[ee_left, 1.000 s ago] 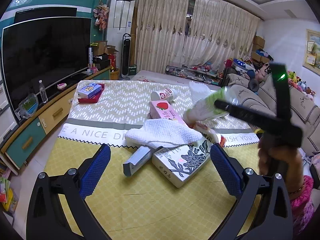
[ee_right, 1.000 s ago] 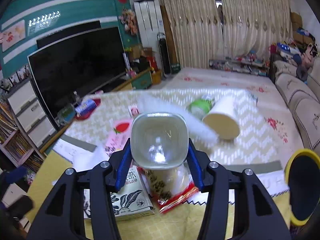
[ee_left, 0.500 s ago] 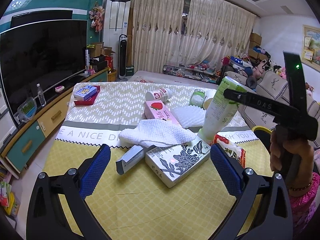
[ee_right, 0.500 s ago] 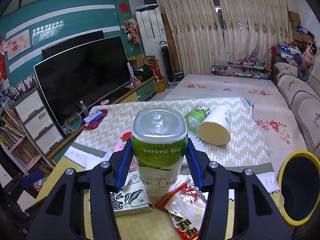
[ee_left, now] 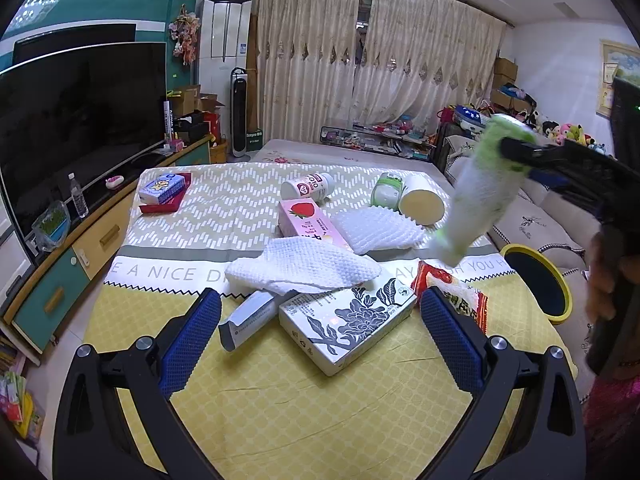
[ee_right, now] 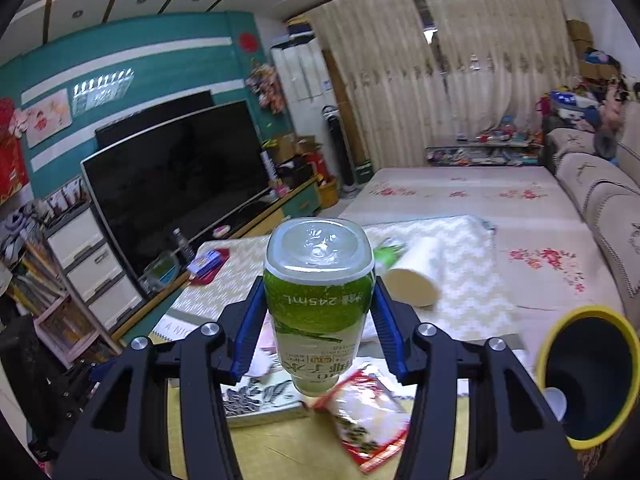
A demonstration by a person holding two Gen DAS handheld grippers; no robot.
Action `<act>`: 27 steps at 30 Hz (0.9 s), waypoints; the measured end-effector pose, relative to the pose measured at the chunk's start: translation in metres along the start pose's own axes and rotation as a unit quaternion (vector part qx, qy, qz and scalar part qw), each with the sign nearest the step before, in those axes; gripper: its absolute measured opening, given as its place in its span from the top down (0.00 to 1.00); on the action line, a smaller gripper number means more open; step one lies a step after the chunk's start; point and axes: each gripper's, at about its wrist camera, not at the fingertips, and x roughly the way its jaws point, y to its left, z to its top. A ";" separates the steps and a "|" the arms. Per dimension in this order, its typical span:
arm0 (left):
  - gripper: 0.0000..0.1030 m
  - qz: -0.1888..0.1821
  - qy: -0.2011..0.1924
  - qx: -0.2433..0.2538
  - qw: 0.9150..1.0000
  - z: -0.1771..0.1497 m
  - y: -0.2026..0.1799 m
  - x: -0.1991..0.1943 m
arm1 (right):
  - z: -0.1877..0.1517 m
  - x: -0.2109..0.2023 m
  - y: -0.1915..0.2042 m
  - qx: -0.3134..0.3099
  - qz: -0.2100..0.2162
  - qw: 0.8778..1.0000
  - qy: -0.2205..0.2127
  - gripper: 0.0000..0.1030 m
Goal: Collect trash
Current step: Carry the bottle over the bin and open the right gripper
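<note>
Holding green bottle (ee_right: pixel 318 304) base-up in right gripper (ee_right: pixel 318 320) jaws; yellow-rimmed bin (ee_right: pixel 588 376) lies low to its right. Left gripper (ee_left: pixel 320 336) jaws wide, empty.

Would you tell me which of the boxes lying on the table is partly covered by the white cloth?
The white floral-printed box nearest the left tongs; the cloth overlaps its far edge, unlike the pink strawberry carton.
</note>
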 end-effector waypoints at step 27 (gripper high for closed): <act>0.05 0.004 0.035 0.023 0.999 -0.005 -0.027 0.028 | -0.094 0.002 -0.252 0.129 -0.324 0.932 0.102 0.49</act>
